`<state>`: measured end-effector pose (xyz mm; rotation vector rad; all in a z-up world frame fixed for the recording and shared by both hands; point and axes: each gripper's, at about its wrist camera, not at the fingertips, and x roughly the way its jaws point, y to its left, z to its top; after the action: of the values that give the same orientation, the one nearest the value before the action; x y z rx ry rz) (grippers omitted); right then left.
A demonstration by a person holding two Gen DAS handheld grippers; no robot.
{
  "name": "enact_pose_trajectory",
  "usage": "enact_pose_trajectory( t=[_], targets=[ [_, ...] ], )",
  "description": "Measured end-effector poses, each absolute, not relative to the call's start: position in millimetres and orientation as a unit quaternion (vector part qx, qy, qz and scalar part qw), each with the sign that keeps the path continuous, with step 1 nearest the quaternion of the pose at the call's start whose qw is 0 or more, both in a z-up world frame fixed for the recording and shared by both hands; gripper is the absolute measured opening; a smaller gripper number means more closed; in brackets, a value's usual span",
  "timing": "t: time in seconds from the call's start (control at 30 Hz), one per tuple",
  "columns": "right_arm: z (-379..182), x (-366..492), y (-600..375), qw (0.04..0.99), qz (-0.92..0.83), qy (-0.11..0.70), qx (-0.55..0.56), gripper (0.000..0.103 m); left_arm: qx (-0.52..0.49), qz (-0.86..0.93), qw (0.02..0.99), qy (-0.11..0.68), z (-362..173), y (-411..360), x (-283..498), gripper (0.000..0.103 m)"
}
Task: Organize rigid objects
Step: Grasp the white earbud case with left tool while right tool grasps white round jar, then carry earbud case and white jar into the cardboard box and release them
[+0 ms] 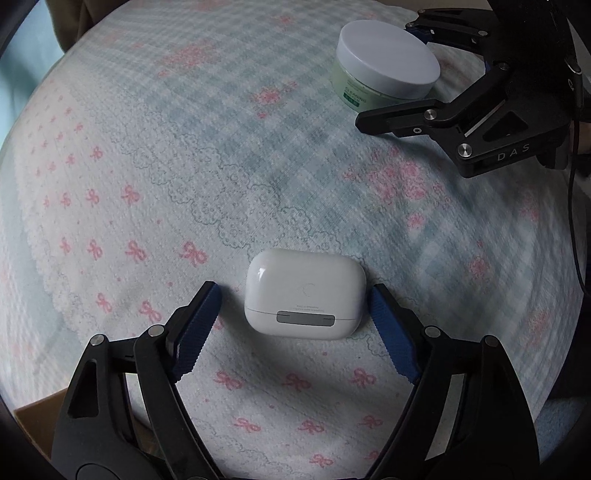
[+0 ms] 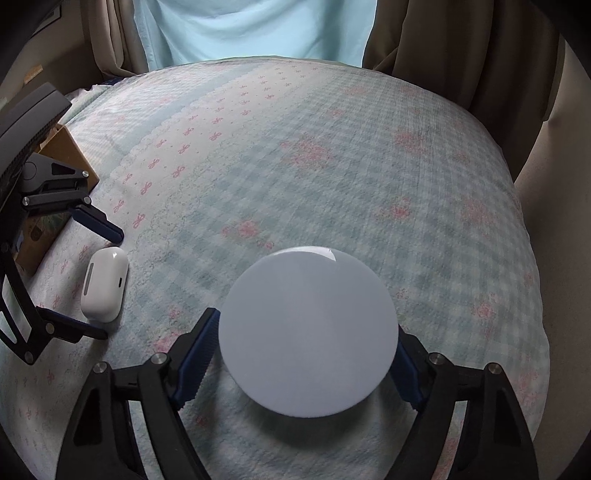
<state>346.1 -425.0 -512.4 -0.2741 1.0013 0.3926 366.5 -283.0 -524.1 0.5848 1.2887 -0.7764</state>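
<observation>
The patterned bedspread [image 2: 332, 155] is lying mostly bare toward the curtains [image 2: 255, 29]. A cardboard box [image 2: 70, 155] is sitting half hidden behind the left gripper [image 1: 295, 306], whose fingers are gaping wide around the white earbud case [image 1: 304, 293]; the right pad looks to be touching it. The right gripper [image 2: 308, 354] is flanking the white-lidded jar [image 2: 308, 332]; whether it is gripping is unclear.

Left wrist view: looks steeply down along its fingers, close over the earbud case [image 1: 305, 293] on the bed [image 1: 207, 155], facing toward the jar [image 1: 388, 66]. Right wrist view: close above the jar [image 2: 308, 332], facing across the bed [image 2: 332, 166] toward curtains [image 2: 255, 29]. Shared by both: case [image 2: 104, 284], jar, patterned bedspread between.
</observation>
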Motion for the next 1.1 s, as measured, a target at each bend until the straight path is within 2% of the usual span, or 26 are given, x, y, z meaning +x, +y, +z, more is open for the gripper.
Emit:
enact_pose_trajectory(
  t=[0.07,0.17,0.5,0.67,0.9,1.1],
  targets=[
    [-512.0,348.0,-425.9,0.849,0.178,0.480,-0.129,0.066,0.256,-0.347,0.692,0.580,-521.7,-280.3,374.1,0.073],
    [-510.2,351.7,-426.4,0.846,0.170,0.491,-0.122,0.066,0.246,-0.351,0.690,0.583,-516.6,-276.5,383.2,0.057],
    [-496.9,347.8,-417.2,0.849,0.149,0.497,-0.098,0.066,0.241,-0.345,0.690,0.589,-506.2,-279.5,384.9,0.057],
    [-475.5,343.8,-414.3,0.854,0.145,0.491,-0.089,0.066,0.207,-0.329,0.705,0.593,-481.9,-273.8,392.9,0.057],
    [-419.3,332.1,-414.5,0.869,0.134,0.472,-0.071,0.066,0.169,-0.303,0.749,0.564,-400.7,-257.5,404.8,0.057],
    [-348.2,320.7,-404.8,0.879,0.121,0.456,-0.069,0.066,0.150,-0.283,0.777,0.542,-316.0,-234.9,376.8,0.057]
  ],
)
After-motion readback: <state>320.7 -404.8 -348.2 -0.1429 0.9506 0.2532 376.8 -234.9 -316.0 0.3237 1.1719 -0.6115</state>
